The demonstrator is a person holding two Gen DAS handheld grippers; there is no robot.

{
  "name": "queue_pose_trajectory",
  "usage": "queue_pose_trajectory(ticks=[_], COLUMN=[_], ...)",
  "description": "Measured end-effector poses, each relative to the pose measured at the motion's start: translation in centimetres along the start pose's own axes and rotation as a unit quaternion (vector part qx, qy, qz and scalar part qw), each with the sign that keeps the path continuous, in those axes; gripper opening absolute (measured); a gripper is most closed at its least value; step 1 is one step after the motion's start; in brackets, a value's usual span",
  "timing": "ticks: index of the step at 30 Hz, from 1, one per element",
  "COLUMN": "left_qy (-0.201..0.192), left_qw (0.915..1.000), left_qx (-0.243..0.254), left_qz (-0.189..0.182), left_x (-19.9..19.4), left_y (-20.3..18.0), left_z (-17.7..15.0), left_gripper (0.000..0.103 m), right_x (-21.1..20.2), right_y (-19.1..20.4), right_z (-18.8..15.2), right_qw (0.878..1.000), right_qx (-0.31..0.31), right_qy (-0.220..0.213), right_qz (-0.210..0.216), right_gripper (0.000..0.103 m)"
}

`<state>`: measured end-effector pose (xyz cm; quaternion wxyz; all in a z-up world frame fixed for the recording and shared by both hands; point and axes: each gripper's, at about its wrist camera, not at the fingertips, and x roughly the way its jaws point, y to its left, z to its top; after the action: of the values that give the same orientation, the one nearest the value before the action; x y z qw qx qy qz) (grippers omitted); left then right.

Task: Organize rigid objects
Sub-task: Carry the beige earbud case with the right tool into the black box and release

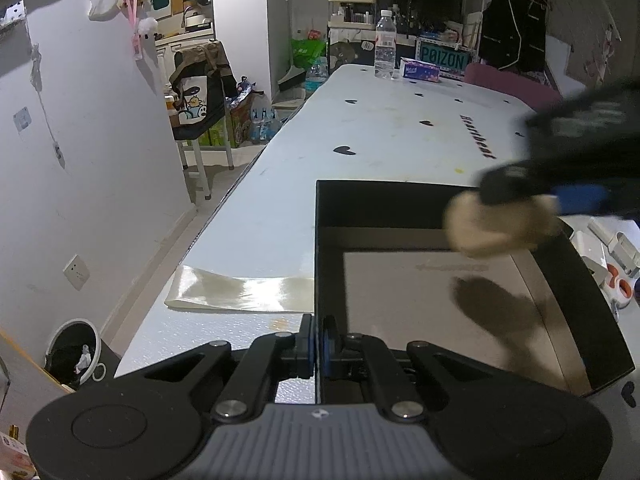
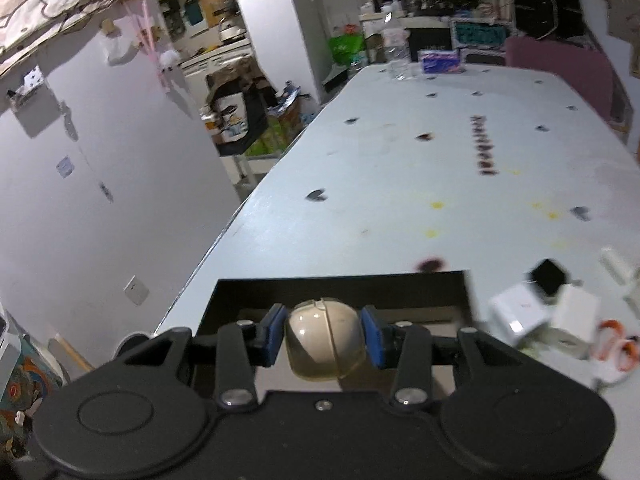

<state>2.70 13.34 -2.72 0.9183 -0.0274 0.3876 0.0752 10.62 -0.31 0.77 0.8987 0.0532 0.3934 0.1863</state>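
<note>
Mouse clamped in right claw above box.

A beige computer mouse, rounded and glossy with a seam down its middle, sits low in the centre of the right wrist frame, above an open black box with a pale grey floor. White adapter blocks and a small black cube lie clustered at the right edge, beside the box.
</note>
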Motion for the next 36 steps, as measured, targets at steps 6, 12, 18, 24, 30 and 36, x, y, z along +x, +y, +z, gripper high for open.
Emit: queue_pose_trajectory(ticks=[6,12,18,24,30,36], left_qy=[-0.001,-0.001,-0.001,-0.002,-0.001,0.000], left_qw=[1.0000,1.0000,1.0000,1.0000,0.9999,0.9999], left_qx=[-0.003,-0.002,-0.003,0.001,-0.004,-0.006], left_qz=[-0.007,-0.006,-0.007,-0.009,-0.012,-0.012], left_x=[0.0,0.1,0.1,0.1,0.1,0.2], left_y=[0.3,0.2,0.2,0.1,0.3,0.4], left_z=[-0.1,-0.1,-0.1,-0.1,-0.1,-0.1], left_gripper=[0.004,0.004,0.004,0.004,0.004,0.004], right_x=[2.2,3.6,5.8,6.2,4.2,1.6], right_y=[0.9,0.8,1.2,3.6,2.6,1.5], right_z=[-2.3,-2.1,-0.5,0.0,0.8,0.8], right_qw=[0.996,0.989,0.989,0.990,0.991,0.993], right_qx=[-0.028,-0.010,0.021,0.006,0.016,-0.001], right_qy=[0.090,0.146,0.145,0.130,0.107,0.093], right_qz=[-0.003,0.000,0.018,0.059,0.074,0.072], right_gripper=[0.042,0.040,0.040,0.043,0.053,0.053])
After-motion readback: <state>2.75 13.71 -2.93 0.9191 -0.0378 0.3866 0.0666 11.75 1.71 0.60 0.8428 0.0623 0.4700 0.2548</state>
